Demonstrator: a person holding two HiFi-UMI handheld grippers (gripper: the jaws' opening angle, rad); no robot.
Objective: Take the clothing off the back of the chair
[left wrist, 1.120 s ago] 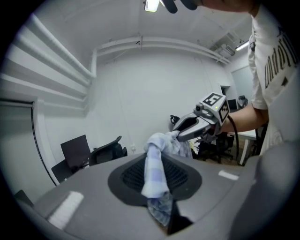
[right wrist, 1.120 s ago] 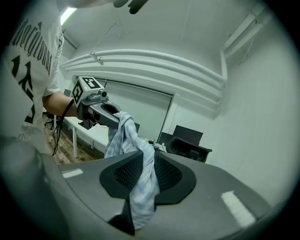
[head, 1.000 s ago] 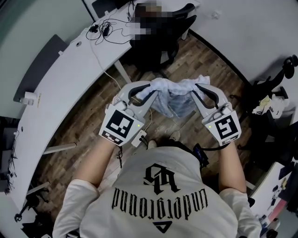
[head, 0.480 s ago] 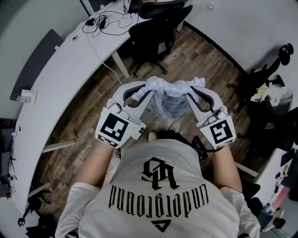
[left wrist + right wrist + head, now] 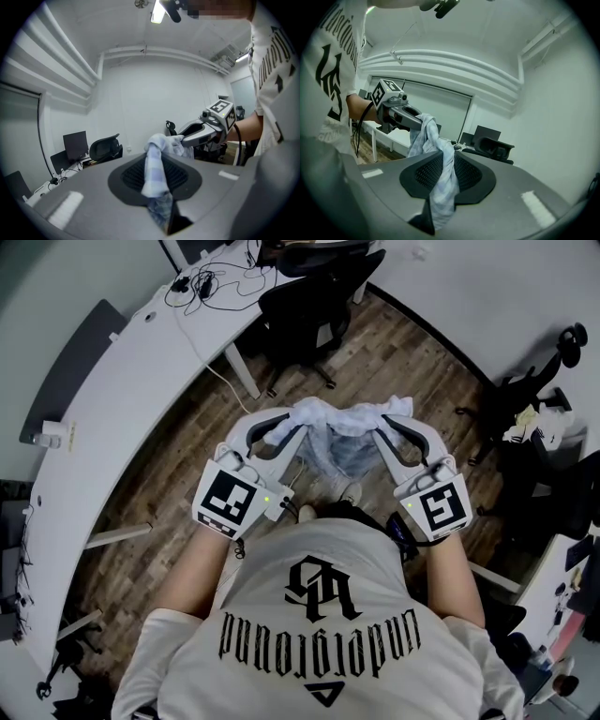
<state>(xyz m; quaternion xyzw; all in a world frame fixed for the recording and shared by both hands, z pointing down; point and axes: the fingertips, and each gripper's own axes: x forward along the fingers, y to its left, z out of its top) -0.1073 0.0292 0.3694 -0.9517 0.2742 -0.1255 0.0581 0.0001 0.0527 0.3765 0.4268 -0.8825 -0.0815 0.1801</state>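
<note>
Centre of head view: I hold pale checked garment (image 5: 343, 439) stretched between left gripper (image 5: 294, 420) and right gripper (image 5: 381, 424), both jaws narrow, pinched on cloth. Black office chair (image 5: 309, 310) sits upper centre, well apart. Removal looks done. Next, I judge: keep both grips, find place to set it down.

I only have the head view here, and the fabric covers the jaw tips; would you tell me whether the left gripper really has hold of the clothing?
Observer: Yes. In the left gripper view the left gripper has its jaws closed on the clothing, with fabric squeezed out between them.
Operator: Thank you, and the right one?
Observer: The right gripper view shows the right gripper clamped on it likewise.
Operator: Is the stretch between them caught anywhere?
Observer: No; seen from the left gripper, it runs free through the air to the right gripper.
</note>
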